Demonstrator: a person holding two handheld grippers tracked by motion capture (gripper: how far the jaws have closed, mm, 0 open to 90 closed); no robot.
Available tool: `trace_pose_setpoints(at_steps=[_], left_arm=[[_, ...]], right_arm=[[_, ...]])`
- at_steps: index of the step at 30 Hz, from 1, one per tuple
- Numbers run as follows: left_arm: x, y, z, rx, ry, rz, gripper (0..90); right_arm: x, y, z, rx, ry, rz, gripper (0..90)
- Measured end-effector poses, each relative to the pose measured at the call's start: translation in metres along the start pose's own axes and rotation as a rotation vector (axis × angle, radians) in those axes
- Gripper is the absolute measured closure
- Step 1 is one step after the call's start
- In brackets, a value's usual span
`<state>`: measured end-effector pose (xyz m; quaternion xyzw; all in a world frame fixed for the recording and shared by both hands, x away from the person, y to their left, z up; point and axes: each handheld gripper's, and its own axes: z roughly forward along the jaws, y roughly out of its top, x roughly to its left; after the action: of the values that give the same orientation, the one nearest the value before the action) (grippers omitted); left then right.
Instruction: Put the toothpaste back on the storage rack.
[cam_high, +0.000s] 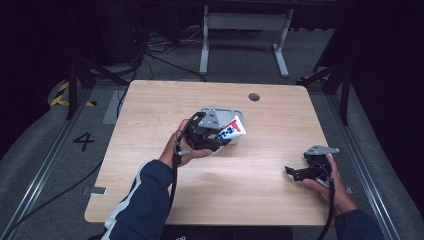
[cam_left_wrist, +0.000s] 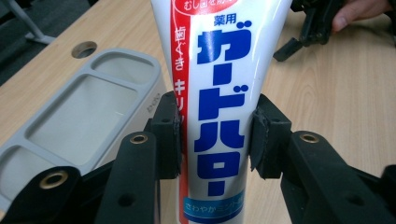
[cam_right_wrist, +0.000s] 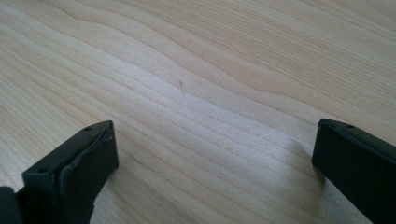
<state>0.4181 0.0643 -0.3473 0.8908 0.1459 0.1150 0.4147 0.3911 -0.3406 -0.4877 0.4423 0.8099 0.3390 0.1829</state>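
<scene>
The left gripper (cam_left_wrist: 215, 140) had its jaws pressed against both sides of a toothpaste tube (cam_left_wrist: 219, 98), white with a red stripe and large blue lettering, so the tube was clamped about midway along its printed body. In the left gripper view the tube ran straight up between the pads (cam_left_wrist: 261, 142) and out past the top edge. From the high view the left gripper (cam_high: 216, 137) was held above the middle of the desk (cam_high: 150, 105), with the tube (cam_high: 231, 129) slanting up and to the right, clear of the wood. Just behind and partly under it sat a grey tray (cam_high: 239, 114) with several shallow compartments; the left gripper view showed that tray (cam_left_wrist: 84, 112) beside the tube, not touching it.

The right gripper (cam_high: 295, 172) was well apart, near the desk's right edge, held low in the person's right hand (cam_high: 337, 187). Its jaws stood wide apart with nothing between them, and the right gripper view showed bare wood grain (cam_right_wrist: 196, 93) between the two black pads (cam_right_wrist: 88, 154).
</scene>
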Motion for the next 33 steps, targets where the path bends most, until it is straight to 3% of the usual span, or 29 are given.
trace_pose_setpoints(at_steps=[10, 13, 17, 33], left_arm=[[0.014, 0.001, -0.011, -0.085, 0.051, -0.060, 62.1], [0.020, 0.001, -0.016, -0.133, 0.070, -0.079, 62.3], [0.024, 0.002, -0.020, -0.168, 0.111, -0.102, 62.9], [0.038, 0.013, -0.020, -0.218, 0.171, -0.084, 63.1]], right_arm=[[0.000, 0.000, 0.000, 0.000, 0.000, 0.000, 0.3], [0.000, 0.000, 0.000, 0.000, 0.000, -0.002, 0.4], [0.000, 0.000, 0.000, 0.001, 0.001, -0.004, 0.3], [0.000, 0.000, 0.000, -0.001, 0.001, -0.001, 0.3]])
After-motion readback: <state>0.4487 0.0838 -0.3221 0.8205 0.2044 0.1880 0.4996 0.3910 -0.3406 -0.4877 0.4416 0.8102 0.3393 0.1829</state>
